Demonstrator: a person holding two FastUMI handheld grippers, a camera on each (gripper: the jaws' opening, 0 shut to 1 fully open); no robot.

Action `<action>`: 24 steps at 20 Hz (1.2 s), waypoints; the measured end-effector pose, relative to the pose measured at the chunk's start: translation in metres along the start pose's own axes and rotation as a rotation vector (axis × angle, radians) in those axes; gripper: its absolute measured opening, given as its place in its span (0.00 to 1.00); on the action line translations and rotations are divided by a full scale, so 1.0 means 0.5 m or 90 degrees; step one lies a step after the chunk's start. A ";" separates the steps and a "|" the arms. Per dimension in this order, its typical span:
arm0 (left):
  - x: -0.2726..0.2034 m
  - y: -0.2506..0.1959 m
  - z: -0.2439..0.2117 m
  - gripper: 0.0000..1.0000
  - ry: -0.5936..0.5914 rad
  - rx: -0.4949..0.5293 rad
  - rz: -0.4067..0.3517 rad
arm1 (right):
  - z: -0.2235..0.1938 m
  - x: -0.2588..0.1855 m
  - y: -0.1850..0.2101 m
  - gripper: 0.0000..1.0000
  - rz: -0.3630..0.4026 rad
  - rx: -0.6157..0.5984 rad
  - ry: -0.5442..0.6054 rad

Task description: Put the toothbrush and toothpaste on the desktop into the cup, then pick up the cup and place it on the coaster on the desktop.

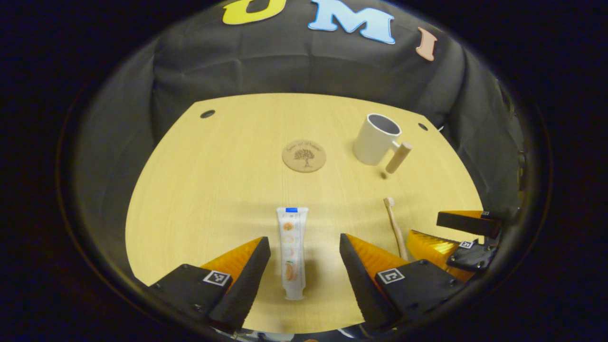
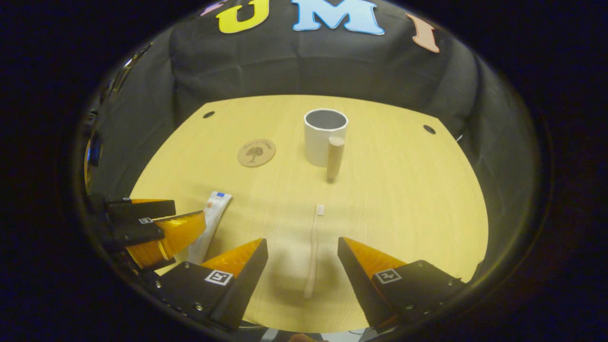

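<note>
Pale wood desk [image 1: 213,190], black cloth wall behind. Left gripper [image 1: 304,266] wide, paste [image 1: 291,251] lower centre betw. fingers. Right gripper [image 2: 302,266] wide over brush [image 2: 313,249]. Cup [image 2: 325,137] upper centre, coaster [image 2: 256,152] to its left.

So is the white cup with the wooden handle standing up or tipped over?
Standing up. The white cup with the wooden handle sits on the desktop, its open mouth facing upward.

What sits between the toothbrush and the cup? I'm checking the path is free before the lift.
Only bare desktop lies between the toothbrush and the cup in the right gripper view; the cup's wooden handle faces the brush.
</note>
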State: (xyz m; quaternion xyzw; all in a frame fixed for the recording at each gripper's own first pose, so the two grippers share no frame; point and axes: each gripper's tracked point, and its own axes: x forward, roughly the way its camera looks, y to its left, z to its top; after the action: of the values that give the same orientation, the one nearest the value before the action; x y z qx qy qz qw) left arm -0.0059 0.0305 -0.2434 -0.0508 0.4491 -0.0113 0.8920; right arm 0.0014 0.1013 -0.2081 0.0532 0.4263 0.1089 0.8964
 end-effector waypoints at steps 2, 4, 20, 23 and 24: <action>0.016 0.009 -0.020 0.96 0.037 -0.003 0.005 | -0.014 0.015 0.002 0.93 0.003 0.005 0.026; 0.029 0.014 -0.041 0.96 0.071 -0.010 0.002 | -0.028 0.028 0.002 0.93 0.007 0.011 0.057; 0.106 0.024 -0.089 0.90 0.218 0.006 0.014 | -0.086 0.111 -0.011 0.94 0.006 0.023 0.191; 0.114 0.026 -0.098 0.92 0.233 -0.003 0.014 | -0.092 0.119 -0.018 0.90 0.000 0.022 0.205; 0.117 0.026 -0.103 0.87 0.239 -0.006 0.016 | -0.090 0.119 -0.022 0.87 -0.003 0.020 0.204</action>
State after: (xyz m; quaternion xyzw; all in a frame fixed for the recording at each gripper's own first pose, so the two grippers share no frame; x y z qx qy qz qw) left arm -0.0126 0.0352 -0.3220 -0.0465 0.6083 -0.0074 0.7923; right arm 0.0046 0.1049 -0.2836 0.0480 0.5658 0.1070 0.8161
